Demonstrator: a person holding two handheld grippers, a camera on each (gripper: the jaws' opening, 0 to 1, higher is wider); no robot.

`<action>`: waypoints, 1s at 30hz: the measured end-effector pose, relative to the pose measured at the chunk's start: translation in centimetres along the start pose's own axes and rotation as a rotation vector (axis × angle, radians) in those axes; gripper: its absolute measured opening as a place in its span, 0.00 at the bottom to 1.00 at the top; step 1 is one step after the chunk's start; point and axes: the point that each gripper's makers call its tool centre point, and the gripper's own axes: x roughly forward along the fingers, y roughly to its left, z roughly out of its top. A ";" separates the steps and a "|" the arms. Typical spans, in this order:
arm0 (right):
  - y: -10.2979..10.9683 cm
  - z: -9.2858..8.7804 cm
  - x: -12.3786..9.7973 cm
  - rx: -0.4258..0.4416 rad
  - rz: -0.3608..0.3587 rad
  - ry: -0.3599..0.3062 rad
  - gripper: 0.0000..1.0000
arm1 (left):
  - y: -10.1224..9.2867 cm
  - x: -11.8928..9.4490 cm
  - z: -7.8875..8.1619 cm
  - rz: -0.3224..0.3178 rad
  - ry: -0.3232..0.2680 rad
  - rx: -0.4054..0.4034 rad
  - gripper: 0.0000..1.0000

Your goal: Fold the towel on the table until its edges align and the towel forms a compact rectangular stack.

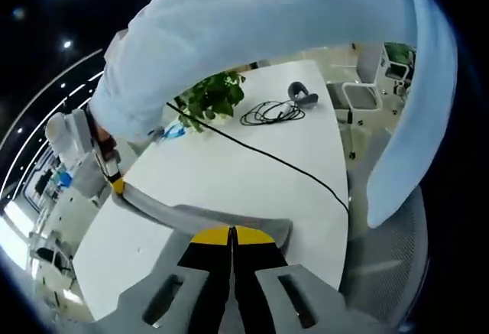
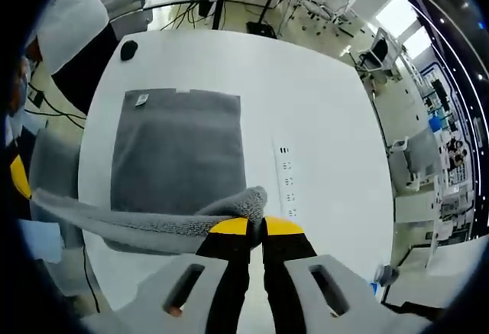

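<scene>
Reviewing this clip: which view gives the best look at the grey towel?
The right gripper view. There the towel lies spread flat on the white table, its lifted near edge pinched in the right tongs. The left gripper view shows just a raised grey strip held by the left tongs.

In the right gripper view the desk (image 2: pixel 321 97) lies bare beyond and to the right of the towel (image 2: pixel 177 162), broken by a power strip (image 2: pixel 286 185) just beside it and a dark mouse (image 2: pixel 129 49) near the far corner. In the left gripper view a cable (image 1: pixel 260 153) crosses the desk, with a plant (image 1: pixel 212 97) and coiled cord (image 1: pixel 273 111) farther off.
</scene>
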 end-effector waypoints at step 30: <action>-0.5 5.2 3.3 -0.021 0.016 0.002 0.03 | 3.7 -3.2 -5.6 0.044 0.037 -0.060 0.00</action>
